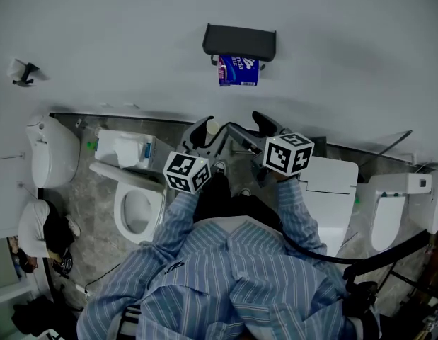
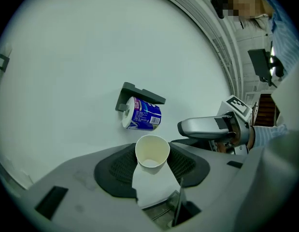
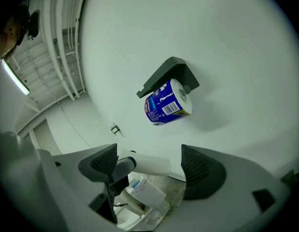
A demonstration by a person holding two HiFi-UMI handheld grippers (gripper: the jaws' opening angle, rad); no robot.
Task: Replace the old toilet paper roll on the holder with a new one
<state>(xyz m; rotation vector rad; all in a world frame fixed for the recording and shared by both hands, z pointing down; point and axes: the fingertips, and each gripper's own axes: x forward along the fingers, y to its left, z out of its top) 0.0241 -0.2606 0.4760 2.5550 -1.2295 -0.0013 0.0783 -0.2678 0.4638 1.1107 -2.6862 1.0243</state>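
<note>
**A:** Where's the roll just now?

**B:** The wrapped roll (image 1: 238, 71) hangs on the holder (image 1: 239, 41), under its dark cover and between the cover's two ends, close against the wall (image 1: 98, 34). It's well apart from both of your grippers.

**A:** And what am I carrying?

**B:** Your left gripper (image 2: 151, 167) has its pads pressed on a bare tube (image 2: 152, 151), one open end turned up. I'd judge it to be the old roll's core. Your right gripper (image 3: 151, 167) has its jaws spread wide with nothing between the pads; the tube only shows beyond them.

**A:** How will the tube handle?

**B:** It looks like thin card, so it's probably very light and hollow, and it would likely buckle if you squeezed harder. You've got it across its round side, which seems the right place to hold it.

**A:** And the roll, if I have to touch it?

**B:** Probably soft and light, and the glossy printed wrapper may slide on the pads. I'd take it across the round body, midway along — not at the end faces, where the holder's bracket crowds it. With that roll already seated on the holder, you look nearly done.
</note>
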